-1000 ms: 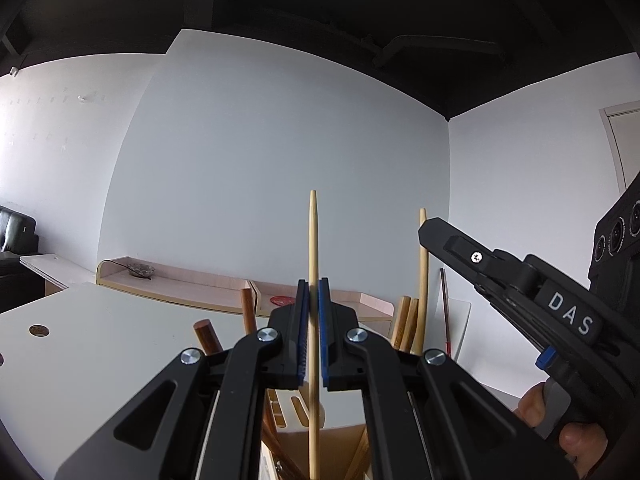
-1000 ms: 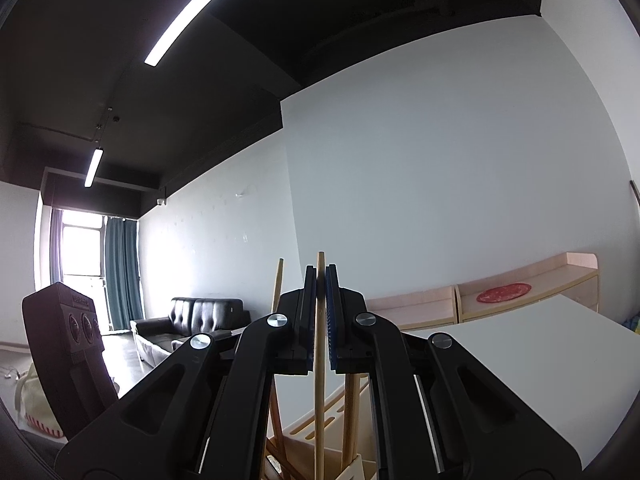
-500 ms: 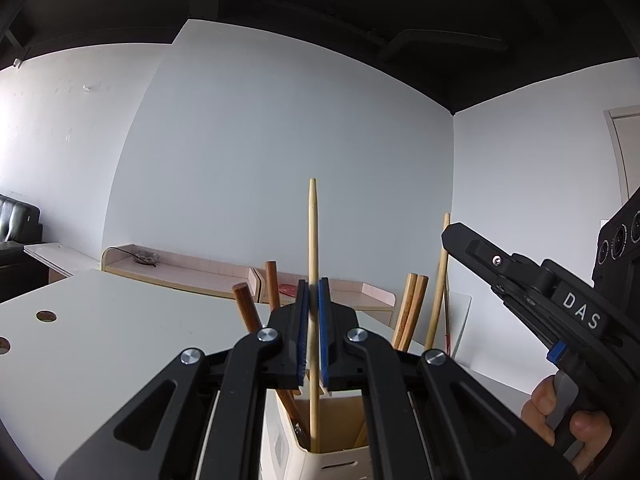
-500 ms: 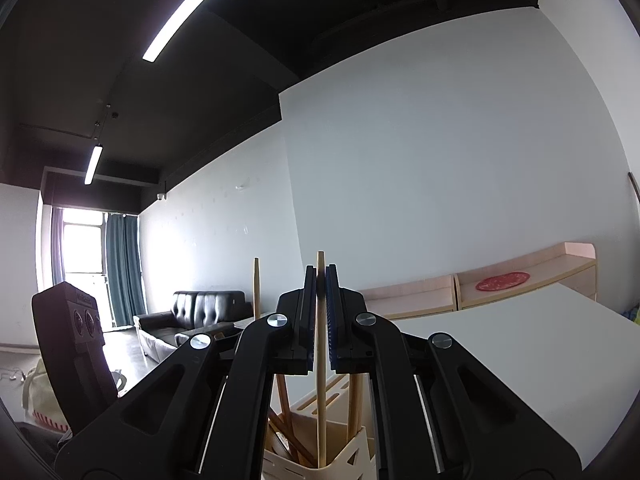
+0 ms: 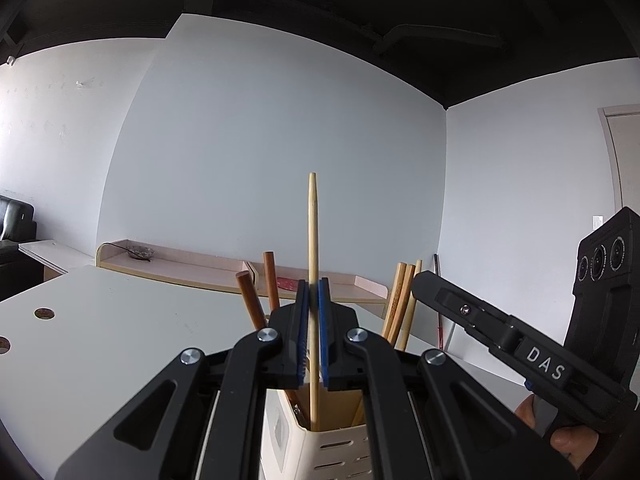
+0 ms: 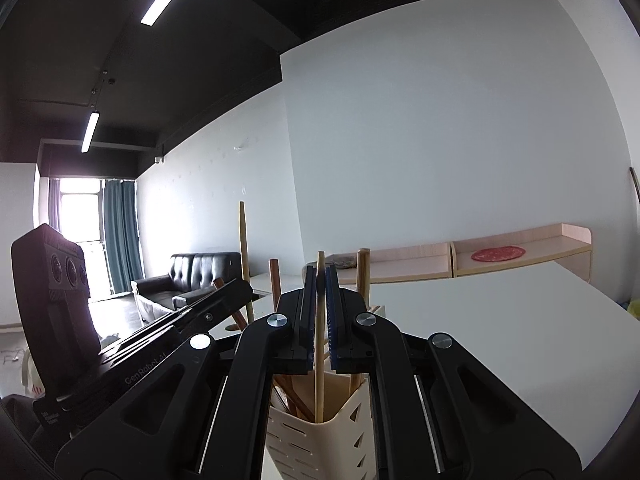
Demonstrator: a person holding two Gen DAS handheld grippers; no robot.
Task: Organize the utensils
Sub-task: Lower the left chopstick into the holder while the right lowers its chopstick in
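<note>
Chopsticks (image 5: 313, 240) pinched upright by each tool (image 5: 313, 300) could jam or tip the cream holder (image 5: 320, 452) if released crooked.

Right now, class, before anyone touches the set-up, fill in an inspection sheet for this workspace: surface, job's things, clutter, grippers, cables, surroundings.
Surface: white table, two round holes near its left edge.
Job's things: cream slotted holder with upright chopsticks; dark brown chopsticks and pale chopsticks lean inside.
Clutter: nothing seen on the table.
Grippers: left gripper shut on a pale pointed chopstick whose lower end is in the holder; right gripper shut on a pale chopstick, likewise in the holder.
Cables: nothing seen.
Surroundings: pale wooden shelves along the white wall, black sofa, curtained window.
</note>
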